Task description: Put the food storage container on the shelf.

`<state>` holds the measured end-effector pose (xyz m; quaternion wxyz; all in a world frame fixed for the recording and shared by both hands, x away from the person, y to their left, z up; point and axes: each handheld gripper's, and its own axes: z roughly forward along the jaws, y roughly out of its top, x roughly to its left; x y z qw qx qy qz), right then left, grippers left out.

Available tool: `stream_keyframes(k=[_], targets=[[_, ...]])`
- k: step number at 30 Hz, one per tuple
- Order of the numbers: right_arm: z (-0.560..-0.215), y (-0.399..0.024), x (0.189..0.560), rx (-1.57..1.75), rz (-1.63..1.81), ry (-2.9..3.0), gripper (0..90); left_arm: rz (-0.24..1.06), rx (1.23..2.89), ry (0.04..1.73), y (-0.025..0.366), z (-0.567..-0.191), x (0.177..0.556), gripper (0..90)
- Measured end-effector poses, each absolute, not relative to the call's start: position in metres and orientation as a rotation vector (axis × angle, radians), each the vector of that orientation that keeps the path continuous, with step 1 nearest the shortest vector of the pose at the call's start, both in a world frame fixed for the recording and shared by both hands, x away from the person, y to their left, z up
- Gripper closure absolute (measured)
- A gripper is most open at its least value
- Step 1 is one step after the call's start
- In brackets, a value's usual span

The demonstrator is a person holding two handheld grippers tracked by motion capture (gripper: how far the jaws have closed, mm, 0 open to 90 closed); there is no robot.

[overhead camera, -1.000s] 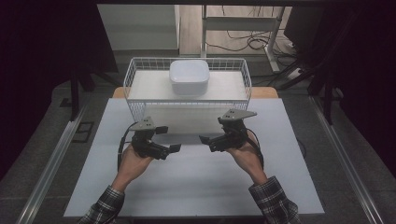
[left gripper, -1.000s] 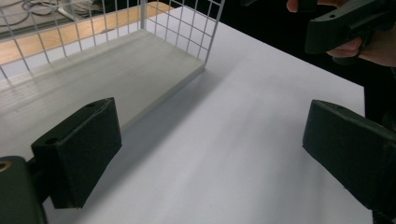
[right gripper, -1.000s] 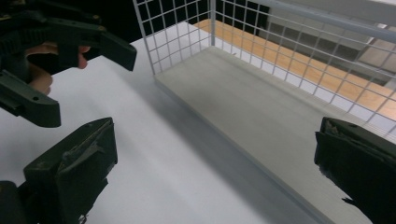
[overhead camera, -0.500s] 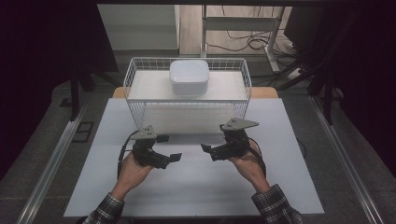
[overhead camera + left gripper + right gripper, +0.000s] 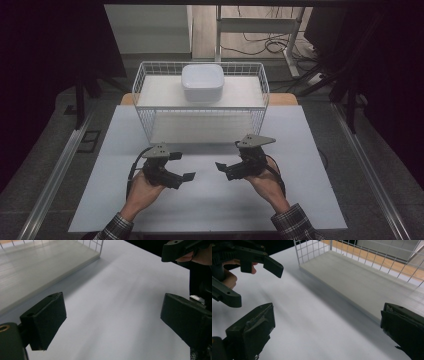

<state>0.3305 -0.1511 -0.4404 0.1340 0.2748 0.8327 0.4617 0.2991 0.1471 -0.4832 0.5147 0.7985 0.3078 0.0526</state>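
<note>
While both grippers hang over the bare surface (image 5: pixel 210 200), the bowl (image 5: pixel 202 82) sits upside down on top of the basket (image 5: pixel 145 112), well ahead of them and between them, a little closer to the left gripper (image 5: pixel 182 167) than to the right gripper (image 5: pixel 226 169). Both pairs of fingers stand wide apart and hold nothing. Compared with a second ago, both hands have drawn back from the basket.

White table (image 5: pixel 210 210) — wire basket (image 5: pixel 150 107) on it
</note>
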Motion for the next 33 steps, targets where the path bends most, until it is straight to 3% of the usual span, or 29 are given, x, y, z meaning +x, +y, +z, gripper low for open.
stream_keyframes(k=[18,33], targets=[[-0.456,-0.161,0.312,0.829,1.315,2.434,0.0,0.130,1.932,0.758,0.150,-0.497,0.281,5.4],[-0.460,-0.181,0.297,0.837,1.280,2.403,0.0,0.158,1.909,0.826,0.175,-0.505,0.263,5.2]])
